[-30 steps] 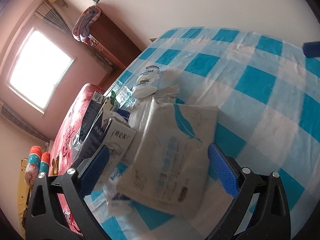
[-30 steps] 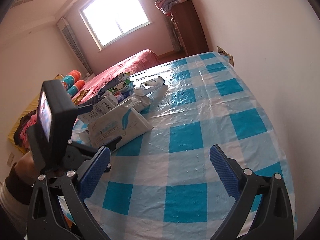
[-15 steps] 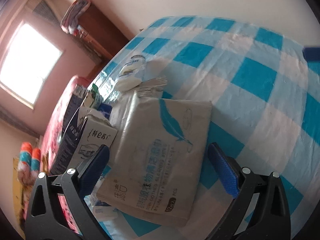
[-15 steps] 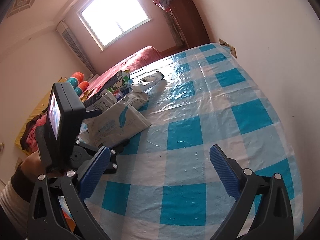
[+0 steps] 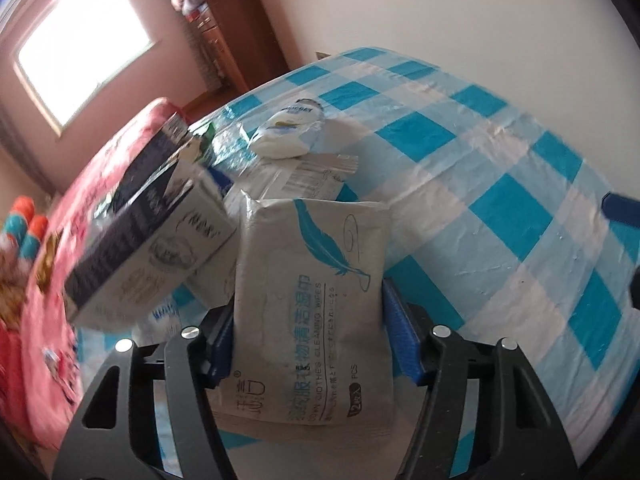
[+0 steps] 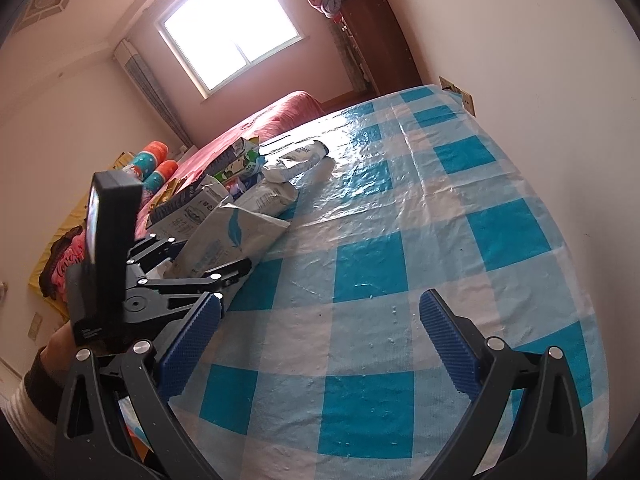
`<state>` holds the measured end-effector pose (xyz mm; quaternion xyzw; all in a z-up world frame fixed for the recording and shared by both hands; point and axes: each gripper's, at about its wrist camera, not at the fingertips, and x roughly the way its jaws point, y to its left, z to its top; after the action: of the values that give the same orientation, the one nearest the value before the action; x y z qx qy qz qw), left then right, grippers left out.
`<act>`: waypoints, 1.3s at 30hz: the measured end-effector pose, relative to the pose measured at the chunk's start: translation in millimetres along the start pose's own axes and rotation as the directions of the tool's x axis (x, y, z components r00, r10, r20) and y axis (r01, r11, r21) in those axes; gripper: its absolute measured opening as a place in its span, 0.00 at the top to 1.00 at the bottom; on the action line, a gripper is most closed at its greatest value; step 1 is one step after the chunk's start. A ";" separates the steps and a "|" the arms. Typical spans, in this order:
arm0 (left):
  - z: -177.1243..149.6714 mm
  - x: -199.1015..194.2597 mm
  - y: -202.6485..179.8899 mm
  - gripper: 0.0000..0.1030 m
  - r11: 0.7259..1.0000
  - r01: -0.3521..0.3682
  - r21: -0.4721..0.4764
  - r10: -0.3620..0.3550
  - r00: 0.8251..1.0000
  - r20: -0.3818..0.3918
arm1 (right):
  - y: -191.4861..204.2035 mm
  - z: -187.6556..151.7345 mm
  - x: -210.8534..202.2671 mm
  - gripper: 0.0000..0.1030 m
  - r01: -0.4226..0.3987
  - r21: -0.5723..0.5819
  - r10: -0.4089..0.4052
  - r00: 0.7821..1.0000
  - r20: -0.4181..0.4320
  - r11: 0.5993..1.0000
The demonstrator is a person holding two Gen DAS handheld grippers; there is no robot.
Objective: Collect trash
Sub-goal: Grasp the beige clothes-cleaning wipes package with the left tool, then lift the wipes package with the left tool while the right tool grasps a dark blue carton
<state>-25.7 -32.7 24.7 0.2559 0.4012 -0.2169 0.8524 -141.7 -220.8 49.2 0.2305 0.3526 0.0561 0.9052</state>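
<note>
With the left gripper (image 5: pixel 308 336) jaws just closed across the soft wipes pack (image 5: pixel 310 304) on the tabletop (image 6: pixel 400 240), lifting may buckle it loose or topple the leaning carton (image 5: pixel 148 248); the right gripper (image 6: pixel 320 344) gapes empty.

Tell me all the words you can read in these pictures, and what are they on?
"CLOTHES CLEANING WIPES", "OPEN", "PCS": on the wipes pack with the blue feather, clamped in the left gripper; its Chinese characters are there too, but I can't make them out.
Milk carton: print too blurred.
White tube: lettering too blurred.
Flat white packet: barcode, text too small.
</note>
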 end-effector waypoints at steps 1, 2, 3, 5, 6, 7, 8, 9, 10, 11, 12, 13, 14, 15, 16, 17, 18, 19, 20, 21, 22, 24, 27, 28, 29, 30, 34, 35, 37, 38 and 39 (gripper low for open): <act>-2.9 -2.1 1.1 0.39 1.000 0.009 -0.020 -0.009 1.000 0.002 | 0.5 0.3 1.1 0.05 0.001 -0.002 -0.001 1.000 -0.002 1.000; -5.6 -4.7 3.2 0.40 0.999 0.021 -0.044 -0.020 1.000 0.007 | 1.1 0.5 2.3 0.05 0.000 -0.003 0.000 1.000 -0.005 1.000; -6.9 -6.4 4.8 0.40 0.998 0.032 -0.060 -0.031 0.999 0.011 | 1.4 0.7 3.4 0.05 -0.002 -0.002 0.002 1.000 -0.008 1.000; -14.2 -13.9 10.3 0.40 0.992 0.061 -0.114 -0.059 0.998 0.027 | 1.7 1.4 6.2 0.05 -0.013 0.004 0.013 1.000 -0.018 1.000; -16.5 -16.3 12.5 0.40 0.989 0.067 -0.131 -0.064 0.997 0.031 | 1.9 1.8 8.0 0.05 -0.018 0.007 0.018 1.000 -0.023 1.000; -20.3 -20.2 16.2 0.40 0.985 0.078 -0.157 -0.072 0.997 0.040 | 2.9 2.3 10.7 0.05 -0.023 0.008 0.024 0.999 -0.031 1.000; -23.8 -23.9 19.9 0.40 0.979 0.089 -0.181 -0.081 0.996 0.047 | 4.0 2.6 12.5 0.06 -0.026 0.007 0.026 0.999 -0.037 1.000; -26.2 -26.5 23.2 0.40 0.975 0.098 -0.201 -0.089 0.995 0.053 | 5.5 3.1 14.8 0.07 -0.028 0.005 0.029 0.999 -0.043 1.000; -29.5 -30.4 27.7 0.40 0.967 0.110 -0.229 -0.098 0.993 0.061 | 7.0 3.5 16.6 0.13 -0.030 0.004 0.031 0.998 -0.049 1.000; -33.3 -34.4 31.4 0.40 0.962 0.116 -0.249 -0.102 0.992 0.069 | 9.1 4.4 19.2 0.18 -0.034 0.002 0.034 0.998 -0.057 0.999; -37.2 -38.3 35.2 0.40 0.957 0.118 -0.266 -0.102 0.992 0.075 | 11.2 5.3 21.8 0.18 -0.040 0.002 0.040 0.997 -0.064 0.999; -42.8 -43.1 39.7 0.40 0.950 0.122 -0.287 -0.102 0.991 0.081 | 13.1 6.3 24.2 0.18 -0.049 0.004 0.049 0.996 -0.071 0.999; -45.7 -45.3 42.7 0.40 0.946 0.125 -0.301 -0.104 0.991 0.086 | 14.2 7.1 25.7 0.18 -0.058 0.007 0.059 0.995 -0.075 0.998; -51.1 -49.7 47.6 0.40 0.938 0.132 -0.322 -0.106 0.990 0.097 | 16.6 8.7 28.8 0.18 -0.076 0.013 0.077 0.994 -0.082 0.997; -54.4 -52.7 52.2 0.40 0.932 0.135 -0.337 -0.106 0.989 0.102 | 18.6 10.1 31.2 0.18 -0.086 0.016 0.087 0.992 -0.087 0.996; -58.9 -56.2 57.4 0.40 0.924 0.136 -0.358 -0.104 0.989 0.108 | 21.0 11.7 34.0 0.18 -0.097 0.016 0.099 0.991 -0.094 0.995; -61.9 -58.6 61.0 0.40 0.917 0.137 -0.374 -0.102 0.988 0.112 | 23.8 13.7 37.6 0.18 -0.112 0.016 0.113 0.988 -0.103 0.994; -66.6 -62.2 67.2 0.40 0.907 0.139 -0.398 -0.100 0.988 0.119 | 27.9 16.2 42.3 0.18 -0.130 0.015 0.131 0.985 -0.110 0.991; -69.8 -64.1 70.9 0.40 0.900 0.139 -0.413 -0.096 0.988 0.123 | 30.3 17.8 45.1 0.18 -0.138 0.016 0.139 0.984 -0.115 0.990; -74.0 -66.3 75.5 0.40 0.893 0.138 -0.429 -0.091 0.988 0.127 | 35.1 20.0 50.7 0.18 -0.162 0.013 0.162 0.978 -0.128 0.987; -79.3 -68.6 81.4 0.40 0.884 0.134 -0.448 -0.084 0.988 0.130 | 39.0 21.8 54.2 0.18 -0.175 0.006 0.174 0.976 -0.134 0.985; -86.9 -71.2 89.9 0.40 0.872 0.127 -0.473 -0.074 0.989 0.130 | 52.5 26.6 63.8 0.17 -0.177 -0.033 0.171 0.974 -0.149 0.984; -98.2 -76.0 101.8 0.40 0.856 0.119 -0.503 -0.059 0.989 0.134 | 73.4 37.4 76.9 0.16 -0.189 -0.099 0.172 0.971 -0.164 0.977; -102.6 -78.5 106.3 0.40 0.850 0.113 -0.515 -0.050 0.990 0.135 | 79.5 40.8 80.1 0.16 -0.188 -0.120 0.167 0.972 -0.167 0.975; -106.2 -80.9 110.3 0.40 0.845 0.110 -0.523 -0.043 0.990 0.137 | 88.2 46.6 84.7 0.16 -0.188 -0.151 0.162 0.972 -0.168 0.971; -110.2 -83.3 114.8 0.40 0.840 0.107 -0.532 -0.038 0.990 0.139 | 96.5 52.9 89.3 0.16 -0.186 -0.181 0.156 0.973 -0.168 0.966; -124.5 -92.7 129.9 0.40 0.820 0.093 -0.565 -0.014 0.990 0.143 | 123.9 73.1 107.6 0.16 -0.187 -0.299 0.144 0.976 -0.161 0.936; -126.6 -95.0 131.3 0.40 0.816 0.090 -0.570 -0.009 0.990 0.144 | 129.9 78.6 115.4 0.16 -0.182 -0.324 0.135 0.977 -0.163 0.928; -131.9 -100.2 137.2 0.40 0.812 0.083 -0.578 0.005 0.989 0.148 | 134.7 88.6 130.9 0.16 -0.197 -0.336 0.142 0.973 -0.181 0.921; -134.2 -102.3 139.7 0.40 0.811 0.078 -0.580 0.012 0.989 0.149 | 136.7 93.4 138.9 0.16 -0.208 -0.335 0.150 0.970 -0.192 0.919; -136.0 -103.9 142.0 0.40 0.810 0.071 -0.582 0.019 0.989 0.148 | 138.3 96.8 144.1 0.16 -0.215 -0.331 0.154 0.968 -0.201 0.919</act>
<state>-82.6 177.4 70.1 -0.0409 0.3881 -0.1128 0.9138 38.4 -96.6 86.5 0.0921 0.3899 0.2226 0.8888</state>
